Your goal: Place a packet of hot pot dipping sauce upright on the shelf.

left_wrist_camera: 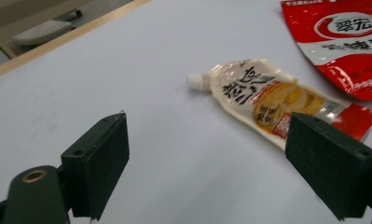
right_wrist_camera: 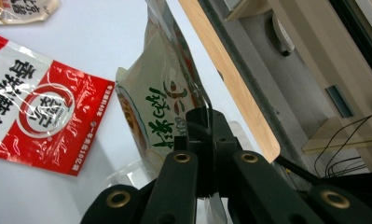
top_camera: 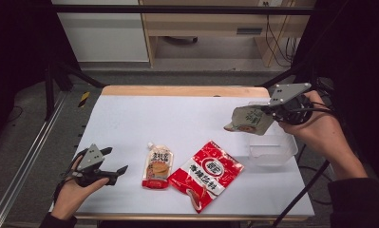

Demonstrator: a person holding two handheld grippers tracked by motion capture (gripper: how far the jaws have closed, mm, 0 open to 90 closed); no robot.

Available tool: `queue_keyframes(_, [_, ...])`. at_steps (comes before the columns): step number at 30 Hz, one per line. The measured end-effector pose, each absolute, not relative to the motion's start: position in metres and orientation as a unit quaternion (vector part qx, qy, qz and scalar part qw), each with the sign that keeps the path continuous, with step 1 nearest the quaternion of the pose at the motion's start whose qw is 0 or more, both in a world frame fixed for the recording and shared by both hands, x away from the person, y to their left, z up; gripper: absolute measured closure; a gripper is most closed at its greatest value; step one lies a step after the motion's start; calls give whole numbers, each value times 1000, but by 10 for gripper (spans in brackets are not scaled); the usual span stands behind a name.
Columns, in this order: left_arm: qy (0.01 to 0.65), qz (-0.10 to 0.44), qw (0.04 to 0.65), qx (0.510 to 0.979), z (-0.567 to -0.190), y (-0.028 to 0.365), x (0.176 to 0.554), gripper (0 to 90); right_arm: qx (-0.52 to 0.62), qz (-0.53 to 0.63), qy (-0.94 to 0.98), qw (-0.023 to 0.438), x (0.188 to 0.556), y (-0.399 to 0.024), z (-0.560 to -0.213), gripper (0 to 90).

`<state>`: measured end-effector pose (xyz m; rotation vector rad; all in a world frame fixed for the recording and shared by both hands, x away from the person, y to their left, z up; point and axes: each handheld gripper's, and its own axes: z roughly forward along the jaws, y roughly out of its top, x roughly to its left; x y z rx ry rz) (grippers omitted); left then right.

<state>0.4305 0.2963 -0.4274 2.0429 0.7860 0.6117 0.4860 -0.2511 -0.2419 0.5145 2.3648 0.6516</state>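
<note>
The green-lettered pouch [top_camera: 249, 119] is held in the air above the clear plastic container [top_camera: 271, 148] at the right edge of the surface [top_camera: 177, 116], clamped at one edge between the closed jaws of the right tongs [top_camera: 269, 110]; in the right gripper view the pouch [right_wrist_camera: 160, 107] is seen pinched flat. It is judged that loading of the container is under way, with no pouch yet released inside. Two items are left on the surface: the spouted sauce pouch [top_camera: 157, 167] and, just beside it, the red packet [top_camera: 207, 174]. The left tongs [top_camera: 117, 169] are held low near the front left, jaws spread wide and empty, aimed toward the spouted sauce pouch [left_wrist_camera: 267, 100].
</note>
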Motion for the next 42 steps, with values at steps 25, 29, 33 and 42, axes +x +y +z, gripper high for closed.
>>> queue_keyframes(25, [371, 276, 401, 791, -444, 341, 433, 93, 227, 238, 890, 316, 476, -300, -245, 900])
queue_keyframes(29, [373, 277, 402, 789, -443, 342, 433, 92, 227, 235, 892, 313, 474, -303, -247, 900])
queue_keyframes(33, [373, 276, 402, 789, -444, 342, 433, 92, 226, 232, 895, 307, 472, -306, -250, 900])
queue_keyframes(42, [372, 277, 400, 791, -444, 342, 433, 90, 225, 227, 902, 292, 468, -312, -262, 900])
